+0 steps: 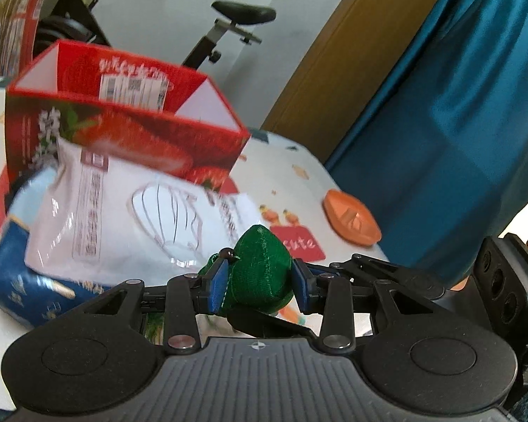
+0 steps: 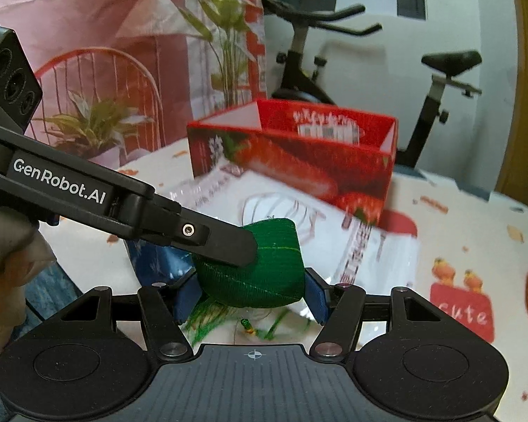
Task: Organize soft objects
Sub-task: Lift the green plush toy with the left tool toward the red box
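A green fabric pouch (image 1: 264,267) with a bead and green tassel threads hangs above the table, held from two sides. In the left wrist view my left gripper (image 1: 258,286) is shut on it, blue pads pressing both flanks. The right wrist view shows the same green pouch (image 2: 264,277) squeezed between the pads of my right gripper (image 2: 251,297), which is also shut on it. One black finger of the left gripper (image 2: 228,242) reaches in from the left and lies against the pouch. Behind stands an open red strawberry box (image 1: 130,130) (image 2: 299,154).
A white plastic package (image 1: 130,225) leans on a blue packet (image 1: 21,281) in front of the box. An orange dish (image 1: 352,221) lies at the table's right edge. Beyond are a blue curtain (image 1: 457,123), an exercise bike (image 2: 334,52), potted plants (image 2: 91,123) and a red wire chair (image 2: 98,59).
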`<control>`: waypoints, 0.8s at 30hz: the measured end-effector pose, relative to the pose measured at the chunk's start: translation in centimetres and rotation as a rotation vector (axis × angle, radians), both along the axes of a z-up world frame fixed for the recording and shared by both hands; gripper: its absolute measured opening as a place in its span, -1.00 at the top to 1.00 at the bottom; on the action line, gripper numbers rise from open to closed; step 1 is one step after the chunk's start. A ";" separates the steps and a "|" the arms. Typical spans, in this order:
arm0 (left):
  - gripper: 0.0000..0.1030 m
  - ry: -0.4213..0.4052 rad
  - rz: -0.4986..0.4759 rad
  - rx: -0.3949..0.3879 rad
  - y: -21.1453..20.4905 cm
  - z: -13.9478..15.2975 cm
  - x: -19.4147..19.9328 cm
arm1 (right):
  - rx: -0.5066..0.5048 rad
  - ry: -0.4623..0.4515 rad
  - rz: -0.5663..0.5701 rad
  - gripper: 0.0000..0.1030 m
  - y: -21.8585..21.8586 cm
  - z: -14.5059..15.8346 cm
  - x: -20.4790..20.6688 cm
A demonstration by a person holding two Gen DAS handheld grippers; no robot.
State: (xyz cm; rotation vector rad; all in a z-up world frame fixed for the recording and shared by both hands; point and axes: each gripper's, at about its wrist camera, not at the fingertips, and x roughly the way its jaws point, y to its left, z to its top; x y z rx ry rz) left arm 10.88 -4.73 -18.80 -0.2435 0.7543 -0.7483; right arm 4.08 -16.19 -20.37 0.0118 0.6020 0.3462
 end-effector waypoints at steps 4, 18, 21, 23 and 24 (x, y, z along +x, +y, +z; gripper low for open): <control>0.22 -0.033 0.001 -0.021 0.5 2.4 0.4 | -0.015 -0.043 0.013 -0.12 0.2 2.1 0.2; 0.08 -0.227 0.054 -0.038 -0.5 11.7 6.5 | -0.133 -0.276 0.118 -0.11 -0.1 12.0 6.2; 0.05 -0.268 0.059 -0.038 -1.0 13.1 8.9 | -0.177 -0.331 0.125 -0.10 -0.4 13.8 8.8; 0.01 -0.301 0.067 -0.038 -1.4 14.2 10.2 | -0.198 -0.367 0.120 -0.10 -0.5 14.7 10.3; -0.03 -0.314 0.070 -0.033 -1.7 14.6 10.7 | -0.211 -0.384 0.117 -0.10 -0.5 15.2 11.2</control>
